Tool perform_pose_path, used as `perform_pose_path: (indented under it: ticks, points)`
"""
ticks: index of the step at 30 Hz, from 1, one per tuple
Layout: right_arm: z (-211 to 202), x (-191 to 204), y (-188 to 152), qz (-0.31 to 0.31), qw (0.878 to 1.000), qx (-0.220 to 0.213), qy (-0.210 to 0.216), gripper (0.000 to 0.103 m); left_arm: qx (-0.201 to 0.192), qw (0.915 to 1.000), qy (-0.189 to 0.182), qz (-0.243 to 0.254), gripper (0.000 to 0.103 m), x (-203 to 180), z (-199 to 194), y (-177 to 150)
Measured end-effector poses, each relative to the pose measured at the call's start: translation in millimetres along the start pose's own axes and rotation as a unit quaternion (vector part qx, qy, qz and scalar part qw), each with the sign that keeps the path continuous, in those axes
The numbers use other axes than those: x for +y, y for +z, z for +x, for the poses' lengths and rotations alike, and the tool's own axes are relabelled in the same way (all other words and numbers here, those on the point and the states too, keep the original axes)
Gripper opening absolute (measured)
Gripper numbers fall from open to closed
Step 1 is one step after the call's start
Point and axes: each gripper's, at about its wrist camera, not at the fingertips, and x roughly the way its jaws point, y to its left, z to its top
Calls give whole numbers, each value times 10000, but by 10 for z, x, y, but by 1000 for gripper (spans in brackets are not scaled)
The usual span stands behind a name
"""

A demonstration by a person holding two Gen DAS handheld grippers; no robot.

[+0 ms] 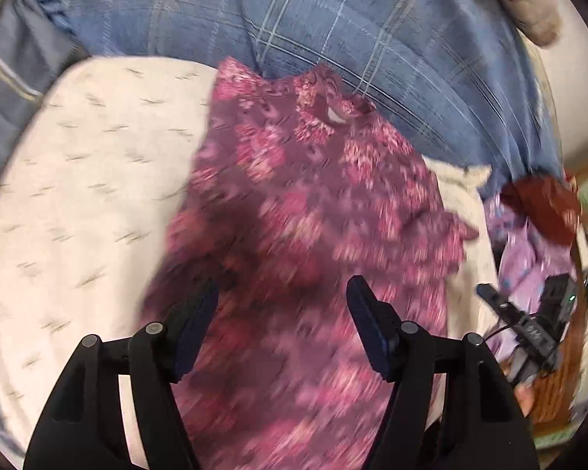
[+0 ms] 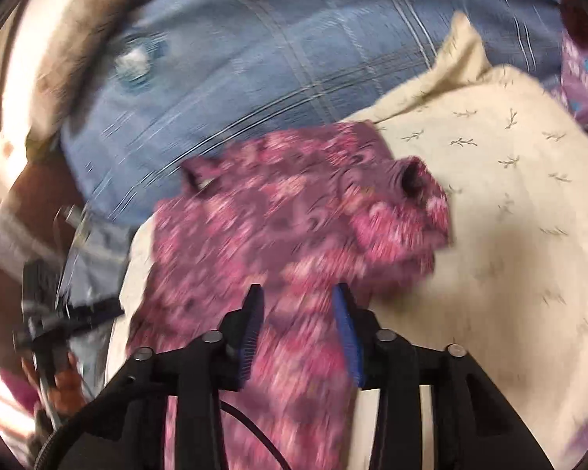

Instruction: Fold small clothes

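One pink floral garment point(image 1: 305, 211) is spread on one cream cushion point(image 1: 82, 180). Left hand-held gripper point(image 1: 282, 329) and right hand-held gripper point(image 2: 298, 333) are held apart above it, nothing clamped.

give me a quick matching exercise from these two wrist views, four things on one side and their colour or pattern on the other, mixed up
Things:
1. small garment under both grippers
2. pillow beneath it
3. blanket behind
4. crumpled cloth at the far right of the left wrist view

Looks:
A. blue with pale check lines
B. lilac
C. magenta floral
D. cream with small twig marks

Pairs: 1-C, 2-D, 3-A, 4-B
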Motion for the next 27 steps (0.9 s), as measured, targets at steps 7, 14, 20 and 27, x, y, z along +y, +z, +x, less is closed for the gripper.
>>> perform_pose_path:
  ticks: [7,14,20,27]
  points:
    - [-698,-84,-916,-35,9985,548,25,54,756,9965,355,79,73,526,-210,-951]
    - [-733,-261,-1582,386,9901,1342,125,53,1243,9918,-85,-271,73,686,-84,-1705]
    - [-568,-219,-1758,476,9801,1835,592,55,1188,9922,-313,-191,78,518,-64,-1898]
    - [-512,-177,-1651,246,9795,1831,799,35,982,9941,-420,-209,74,461,-102,-1996]
